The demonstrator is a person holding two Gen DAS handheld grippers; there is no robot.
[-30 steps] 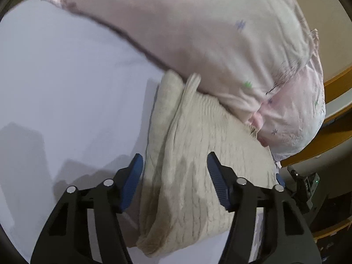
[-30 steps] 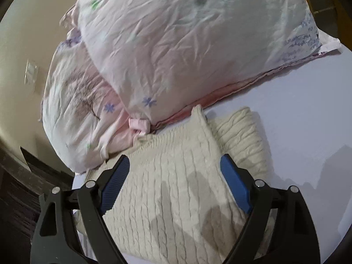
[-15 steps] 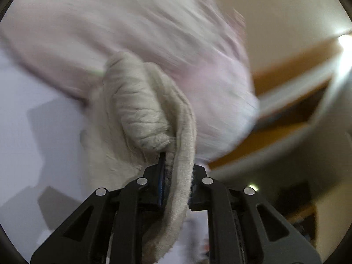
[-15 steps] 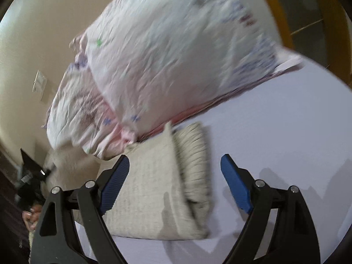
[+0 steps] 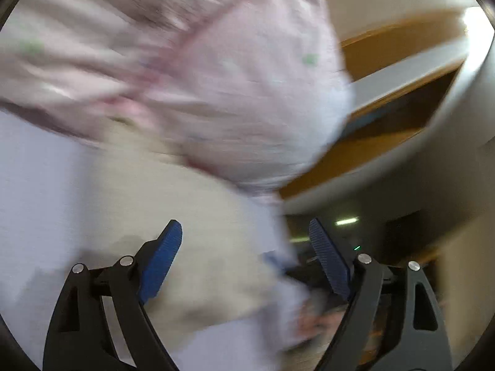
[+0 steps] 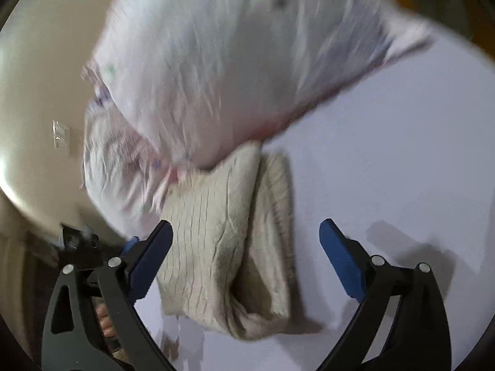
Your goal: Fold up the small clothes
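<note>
A cream cable-knit garment [image 6: 235, 235] lies folded on the white bed sheet [image 6: 402, 167], its far end touching the pillows. It shows blurred in the left wrist view [image 5: 185, 216]. My right gripper [image 6: 246, 241] is open and empty, hovering over the garment's near half. My left gripper [image 5: 246, 241] is open and empty, above the garment's edge near the side of the bed. Both views are motion-blurred.
Two pale pink floral pillows [image 6: 235, 61] lie stacked behind the garment, also seen in the left wrist view [image 5: 201, 77]. A wooden bed frame [image 5: 386, 99] and beige wall [image 6: 37, 92] lie beyond. The bed edge drops off at the left gripper's right [image 5: 278, 278].
My left gripper closed on the garment's edge, lifted it over, then let go and now stands open. The garment lies more compactly folded. My right gripper stayed open and pulled back.
</note>
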